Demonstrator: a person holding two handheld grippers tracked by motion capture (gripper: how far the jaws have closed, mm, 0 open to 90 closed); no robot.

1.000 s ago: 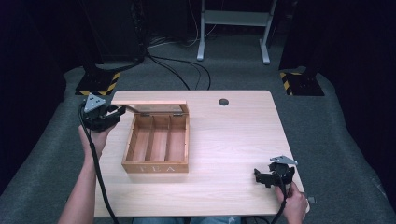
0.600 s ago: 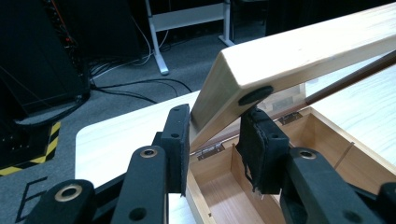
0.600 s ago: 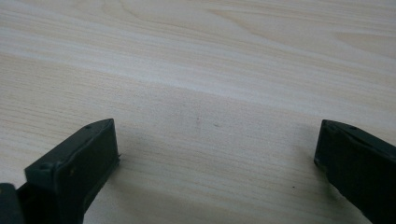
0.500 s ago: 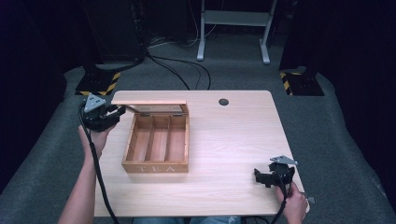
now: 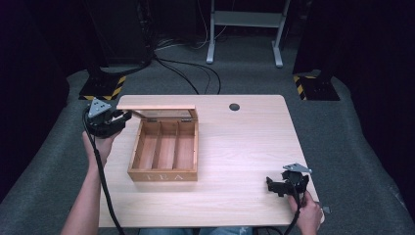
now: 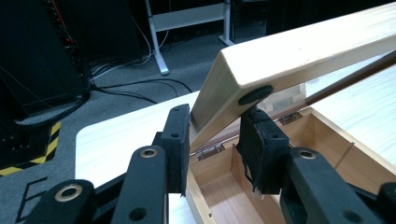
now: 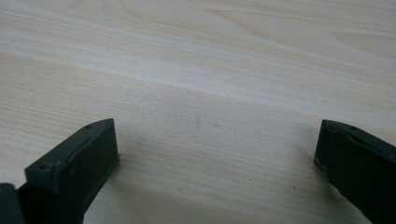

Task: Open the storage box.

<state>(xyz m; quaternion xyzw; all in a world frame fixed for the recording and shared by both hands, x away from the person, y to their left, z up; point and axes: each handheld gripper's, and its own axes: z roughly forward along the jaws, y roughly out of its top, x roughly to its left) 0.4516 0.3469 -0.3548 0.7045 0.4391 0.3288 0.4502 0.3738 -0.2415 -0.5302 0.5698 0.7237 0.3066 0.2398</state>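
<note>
Wooden tea box (image 5: 164, 155) sits left of centre on the table (image 5: 244, 147); nearer than it, the right gripper (image 5: 286, 185) rests wide apart, holding nothing. Beyond its far-left corner, the left gripper (image 6: 217, 140) pinches the raised lid (image 6: 299, 56); slippage could slam it

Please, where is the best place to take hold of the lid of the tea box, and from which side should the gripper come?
Probably at the lid's free corner, from the box's left. The lid stands raised, its edge thin enough to pass between two jaws. The left gripper already straddles that corner.
</note>
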